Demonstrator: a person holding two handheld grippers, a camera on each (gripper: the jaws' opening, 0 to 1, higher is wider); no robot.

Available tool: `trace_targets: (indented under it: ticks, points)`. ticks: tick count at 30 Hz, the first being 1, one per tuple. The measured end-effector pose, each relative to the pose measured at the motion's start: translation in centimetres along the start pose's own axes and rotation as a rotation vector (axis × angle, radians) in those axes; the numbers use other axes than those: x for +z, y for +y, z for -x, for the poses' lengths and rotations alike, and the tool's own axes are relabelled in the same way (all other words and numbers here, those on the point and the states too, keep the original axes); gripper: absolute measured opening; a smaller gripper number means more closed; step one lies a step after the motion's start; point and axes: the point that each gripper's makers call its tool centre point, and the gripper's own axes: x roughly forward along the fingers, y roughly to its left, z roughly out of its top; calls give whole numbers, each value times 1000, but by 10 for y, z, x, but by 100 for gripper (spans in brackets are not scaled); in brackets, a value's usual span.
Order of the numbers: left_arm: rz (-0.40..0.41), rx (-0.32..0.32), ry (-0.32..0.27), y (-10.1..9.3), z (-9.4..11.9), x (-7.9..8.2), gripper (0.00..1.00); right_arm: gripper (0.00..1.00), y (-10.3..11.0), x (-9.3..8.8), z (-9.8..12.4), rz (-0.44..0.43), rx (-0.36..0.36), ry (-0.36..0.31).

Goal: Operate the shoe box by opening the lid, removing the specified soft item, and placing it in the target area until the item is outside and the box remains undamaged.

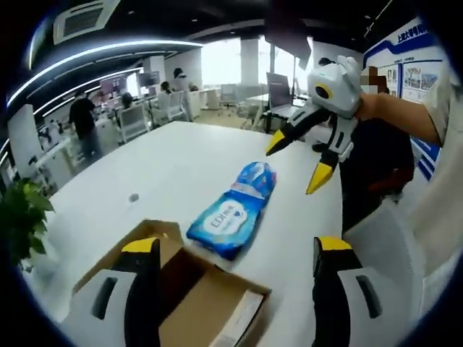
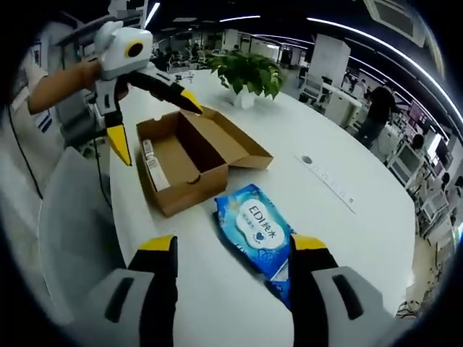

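Note:
A blue soft pack of wet wipes (image 1: 235, 210) (image 2: 262, 237) lies flat on the white table (image 1: 173, 159) (image 2: 340, 224), just outside the brown cardboard shoe box (image 1: 195, 289) (image 2: 188, 159). The box stands open, its lid folded back. My left gripper (image 1: 235, 253) is open above the box's near corner, nothing between its yellow-tipped fingers; in the right gripper view it (image 2: 155, 123) hovers over the box. My right gripper (image 2: 230, 249) is open just short of the pack, and from the left gripper view it (image 1: 298, 165) hangs open above the pack's far end.
A potted plant (image 2: 246, 72) stands on the table beyond the box, also at the table edge (image 1: 22, 217). A white chair (image 2: 72, 217) sits beside the table. A person's arm (image 1: 405, 116) holds the right gripper. Desks, chairs and people fill the office behind.

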Motion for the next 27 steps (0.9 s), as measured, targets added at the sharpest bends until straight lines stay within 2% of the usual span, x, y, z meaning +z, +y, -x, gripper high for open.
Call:
trace_targets:
  ticks: [11,19,27]
  points:
    - [48,114,-15,21,55,-23,99,61,35,32,-24,110,118,-10]
    - [91,186,-4,35,85,-50,100,57,55,42,-47,172,184,1]
    - [119,214,-24,40,107,-61,100,52,72,46,-69,234,256,29]
